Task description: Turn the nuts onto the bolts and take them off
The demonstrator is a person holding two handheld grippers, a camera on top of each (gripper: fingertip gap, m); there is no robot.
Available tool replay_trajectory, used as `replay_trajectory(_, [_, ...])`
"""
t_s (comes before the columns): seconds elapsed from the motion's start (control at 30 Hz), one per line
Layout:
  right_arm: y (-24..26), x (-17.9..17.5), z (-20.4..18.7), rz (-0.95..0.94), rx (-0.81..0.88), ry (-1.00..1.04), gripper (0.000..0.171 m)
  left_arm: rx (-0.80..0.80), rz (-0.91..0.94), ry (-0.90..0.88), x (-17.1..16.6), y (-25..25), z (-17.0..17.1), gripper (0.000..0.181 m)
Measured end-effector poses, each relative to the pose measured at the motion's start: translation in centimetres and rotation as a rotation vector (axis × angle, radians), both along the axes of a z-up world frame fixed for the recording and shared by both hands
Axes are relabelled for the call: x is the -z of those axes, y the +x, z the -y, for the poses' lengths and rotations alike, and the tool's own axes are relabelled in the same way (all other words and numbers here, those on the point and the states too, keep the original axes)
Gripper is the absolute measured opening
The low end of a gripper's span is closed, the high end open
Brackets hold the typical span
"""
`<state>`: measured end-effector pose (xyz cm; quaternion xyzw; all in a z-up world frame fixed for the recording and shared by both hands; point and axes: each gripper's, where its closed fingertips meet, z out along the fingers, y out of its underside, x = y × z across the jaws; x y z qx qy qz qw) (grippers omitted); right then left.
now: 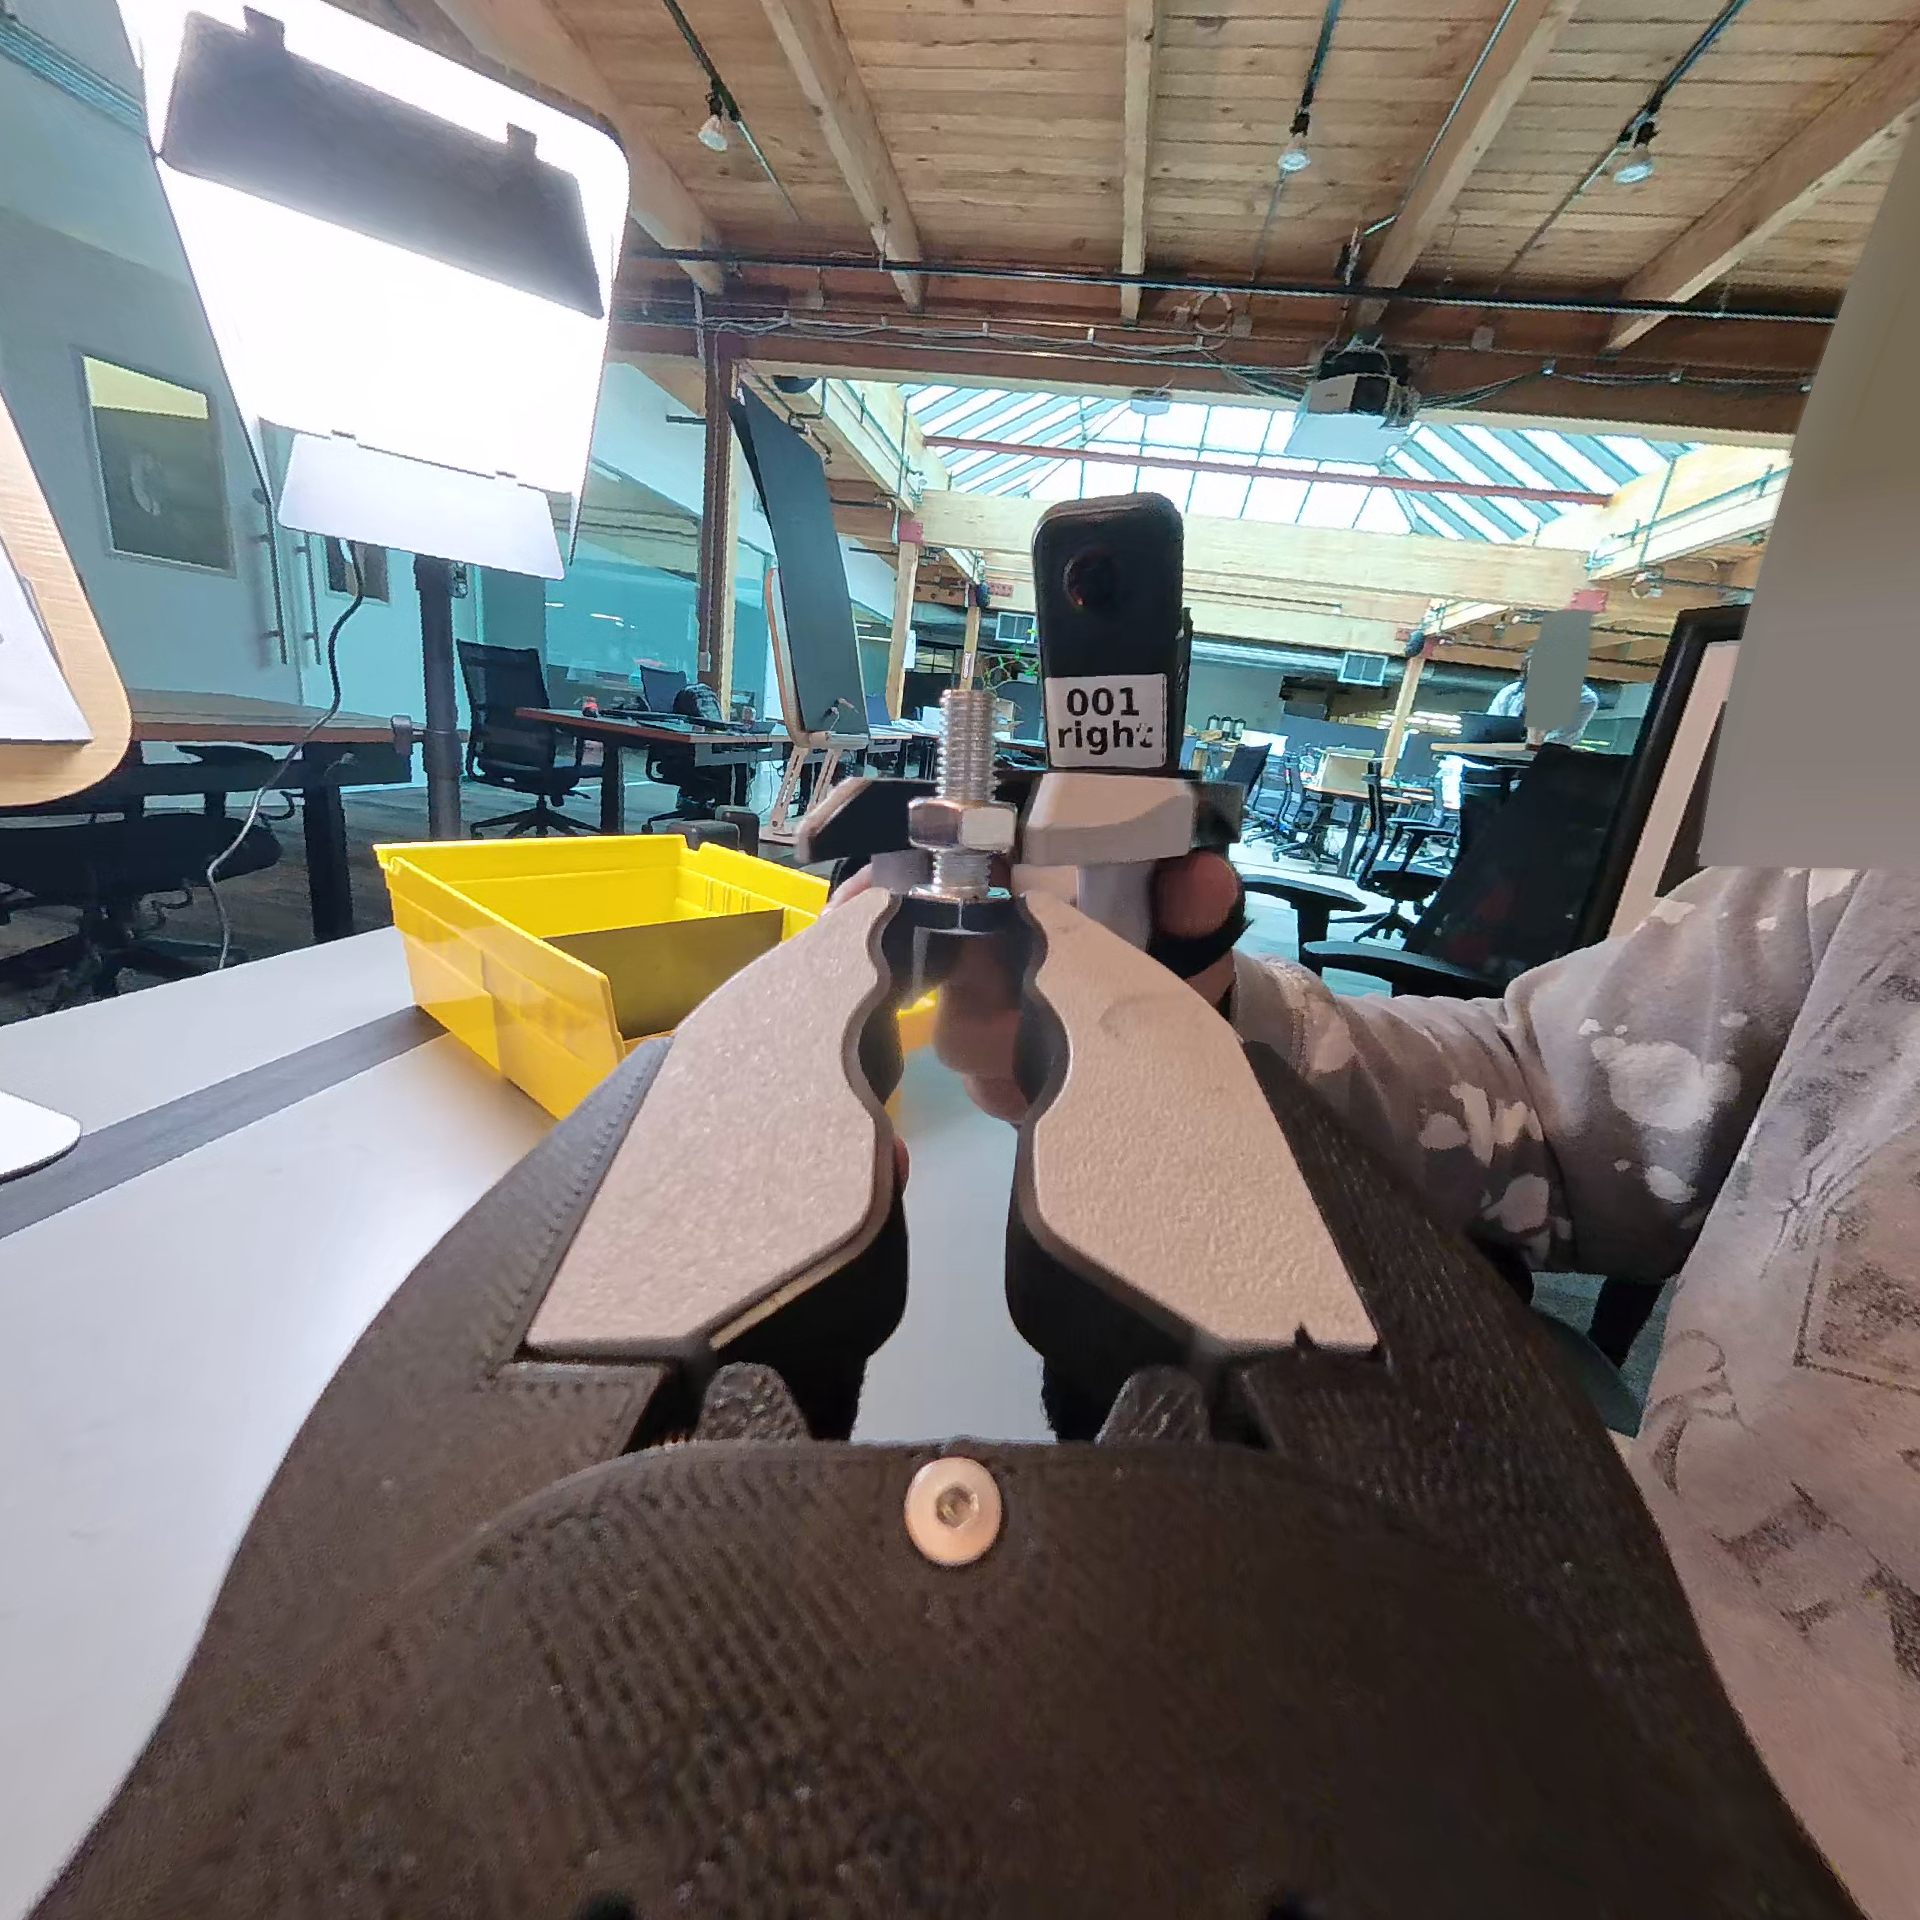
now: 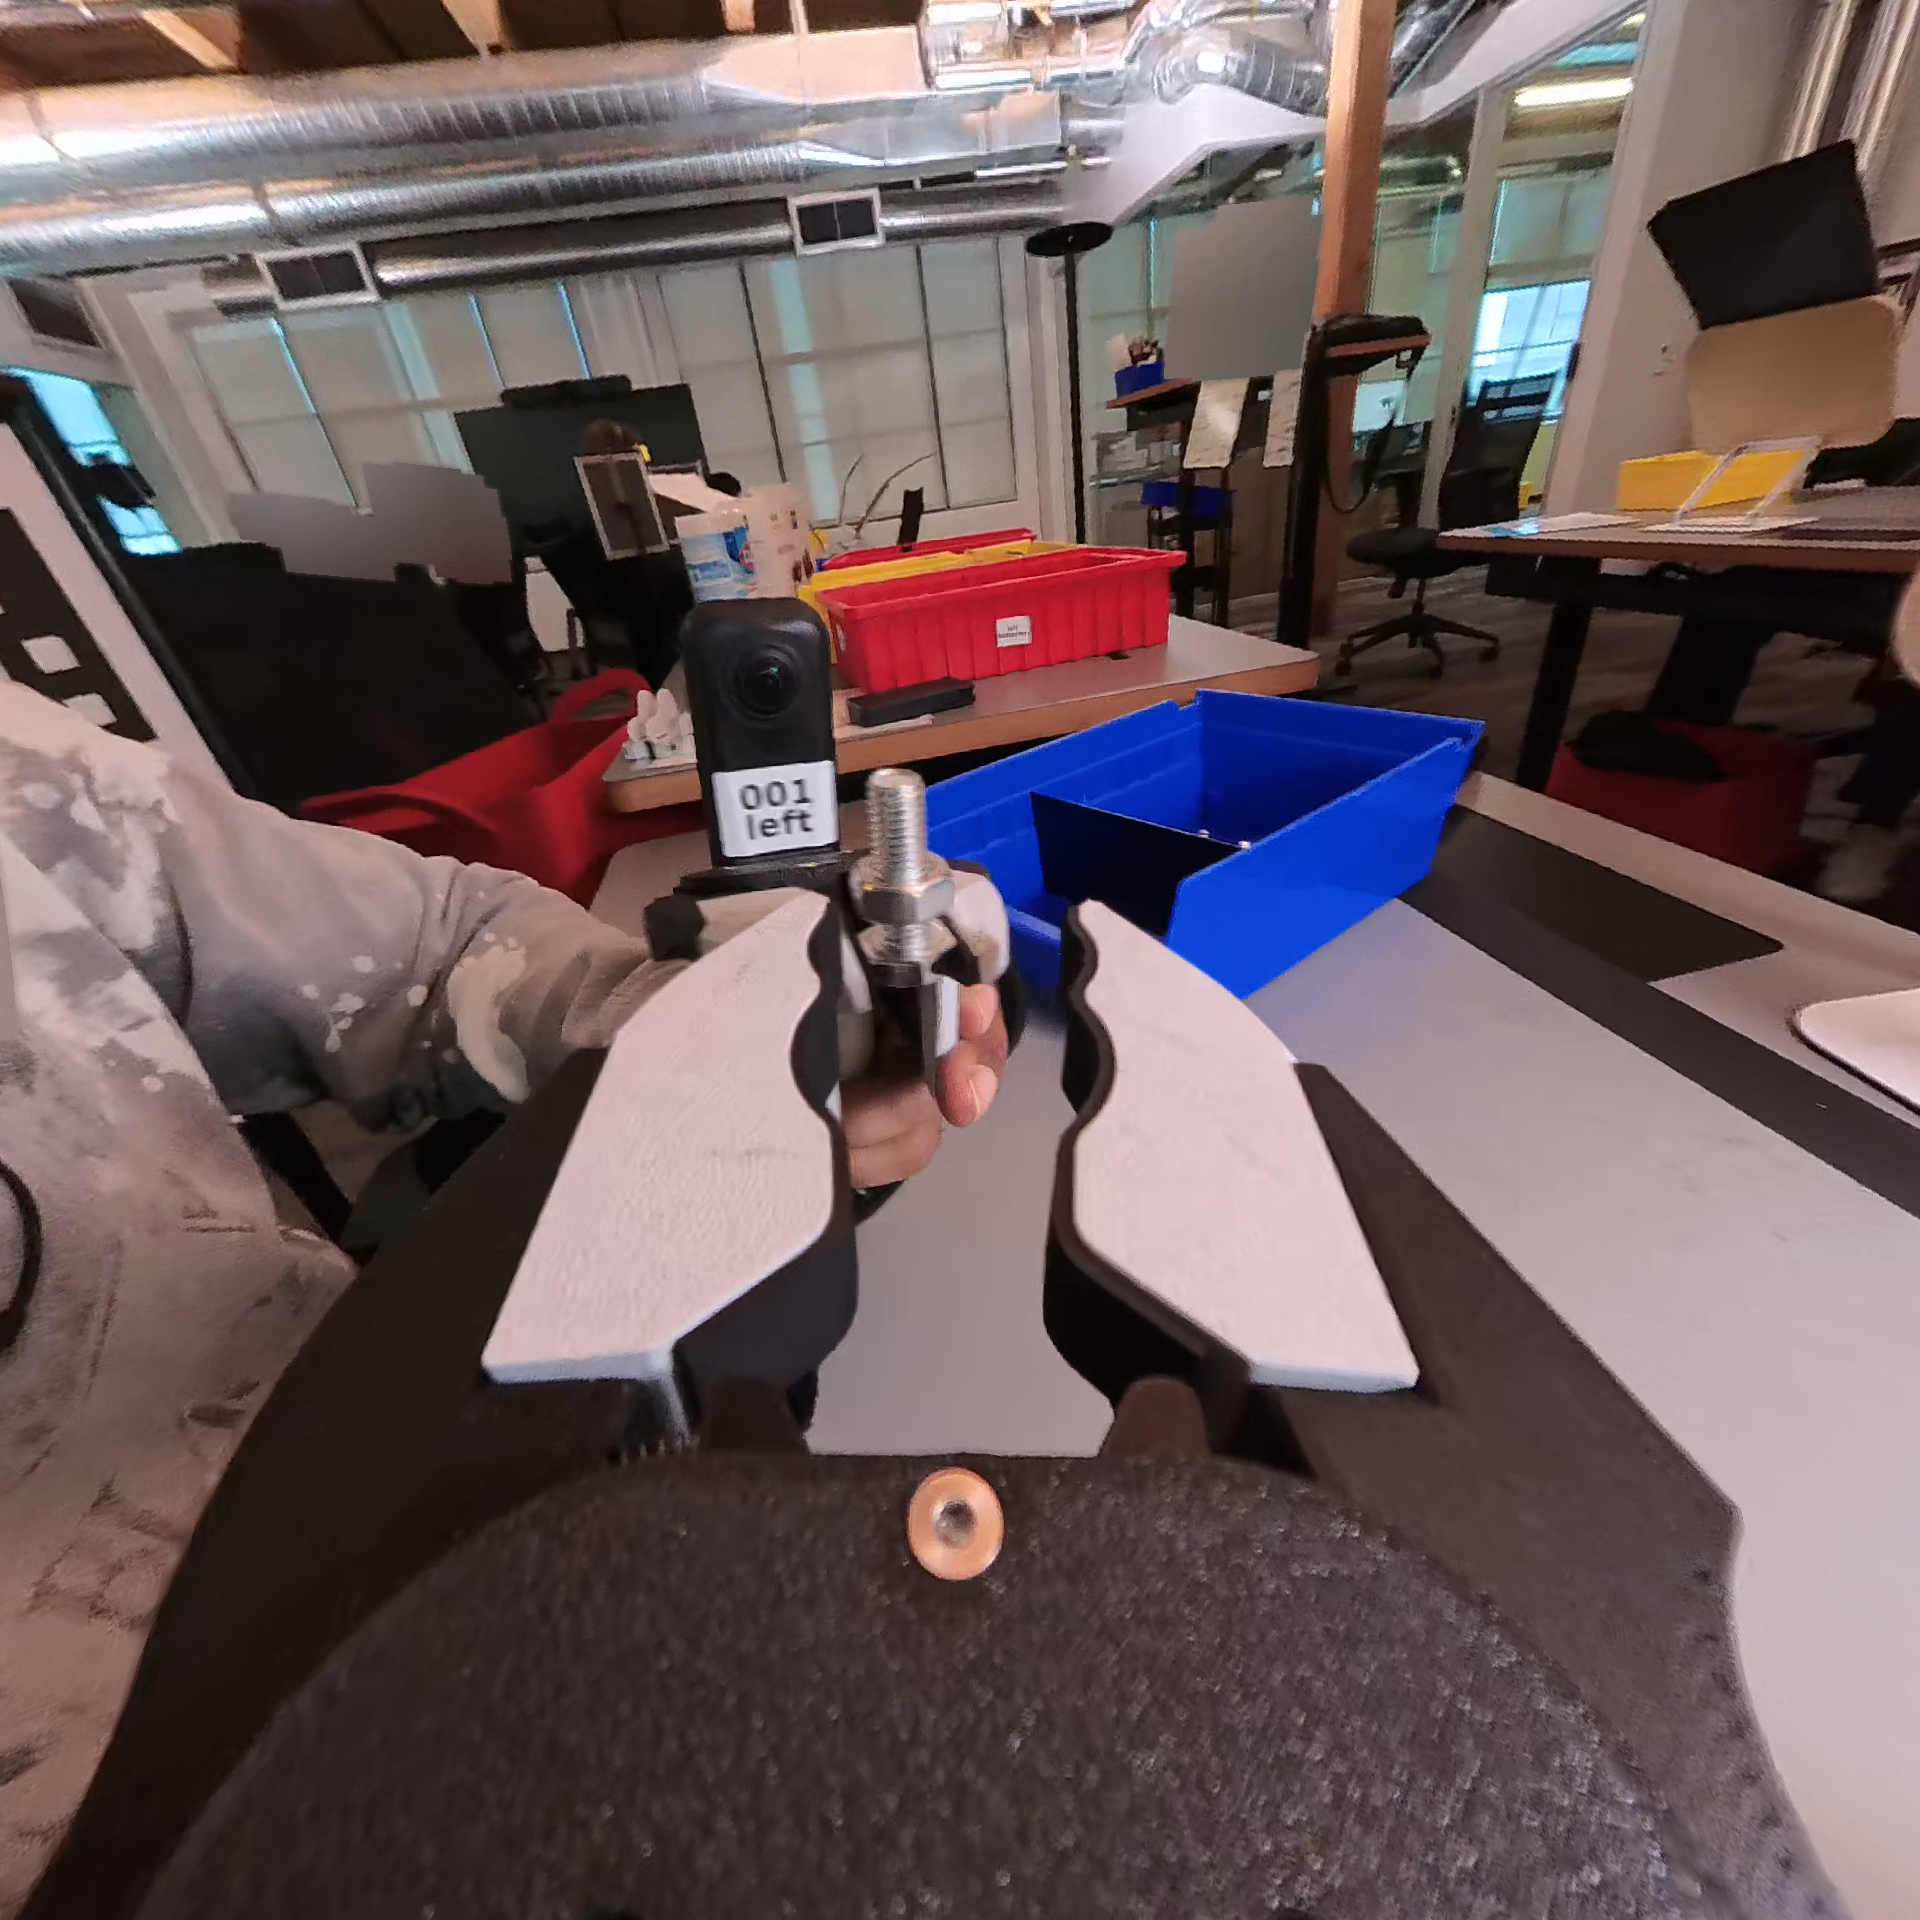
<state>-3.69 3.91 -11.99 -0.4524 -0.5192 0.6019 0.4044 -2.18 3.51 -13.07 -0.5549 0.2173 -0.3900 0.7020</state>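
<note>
A silver bolt (image 1: 964,743) stands upright with its thread pointing up and a hex nut (image 1: 961,826) partway down it. My left gripper (image 1: 954,914) is shut on the bolt's head end and holds it above the table. My right gripper (image 2: 951,925) faces it, open, with its jaws on either side of the nut (image 2: 902,899). The nut sits close to its left finger (image 2: 727,1039), and I cannot tell if they touch. In the left wrist view the right gripper's fingers (image 1: 1101,821) flank the nut. The bolt's head is hidden between the left gripper's fingertips.
A yellow bin (image 1: 499,935) stands on the grey table (image 1: 208,1299) behind the left gripper. A blue bin (image 2: 1299,831) with a divider stands behind the right gripper. Red bins (image 2: 997,613) sit on a farther table. The person's patterned sleeve (image 1: 1558,1091) lies to the side. My two grippers' fingertips are within a few centimetres of each other.
</note>
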Motion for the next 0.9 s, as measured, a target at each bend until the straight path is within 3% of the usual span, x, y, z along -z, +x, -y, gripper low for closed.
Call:
replay_trajectory(0.03, [0.0, 0.0, -0.4, -0.002, 0.019, 0.006, 0.038, -0.008, 0.007, -0.005, -0.1, -0.2, -0.1, 0.018])
replay_trajectory(0.1, [0.3, -0.2, -2.5, -0.018, 0.112, -0.035, 0.012, 0.008, 0.015, 0.004, -0.4, -0.4, 0.1, 0.018])
replay_trajectory(0.13, [0.6, -0.3, -3.2, -0.028, 0.136, -0.043, 0.010, 0.000, 0.007, 0.015, -0.5, -0.4, 0.1, 0.018])
replay_trajectory(0.37, [0.2, -0.4, 0.0, -0.021, 0.007, -0.002, 0.038, -0.003, -0.002, -0.004, 0.0, -0.2, -0.1, 0.018])
replay_trajectory(0.47, [0.0, -0.2, -0.5, -0.011, 0.027, 0.007, 0.037, -0.004, 0.006, -0.009, -0.1, -0.2, -0.1, 0.018])
replay_trajectory(0.5, [0.2, -0.3, -1.4, -0.015, 0.066, -0.022, 0.018, 0.018, 0.017, -0.002, -0.3, -0.3, 0.1, 0.018])
replay_trajectory(0.53, [0.5, -0.5, -2.4, -0.041, 0.110, -0.034, 0.016, 0.010, 0.009, 0.000, -0.3, -0.3, 0.1, 0.018])
replay_trajectory(0.73, [0.4, -0.8, -0.4, -0.040, 0.026, -0.001, 0.038, 0.010, 0.004, -0.014, 0.1, 0.0, 0.0, 0.019])
replay_trajectory(0.83, [0.0, -0.5, -0.2, -0.024, 0.030, 0.004, 0.039, -0.003, 0.003, -0.018, 0.1, 0.0, -0.1, 0.018])
replay_trajectory(0.87, [0.0, -0.4, -0.7, -0.021, 0.040, -0.012, 0.036, -0.004, 0.017, -0.021, 0.0, -0.3, -0.2, 0.018])
replay_trajectory(0.9, [0.2, -0.5, -1.8, -0.021, 0.090, -0.039, 0.019, 0.011, 0.026, -0.013, -0.2, -0.5, -0.1, 0.018])
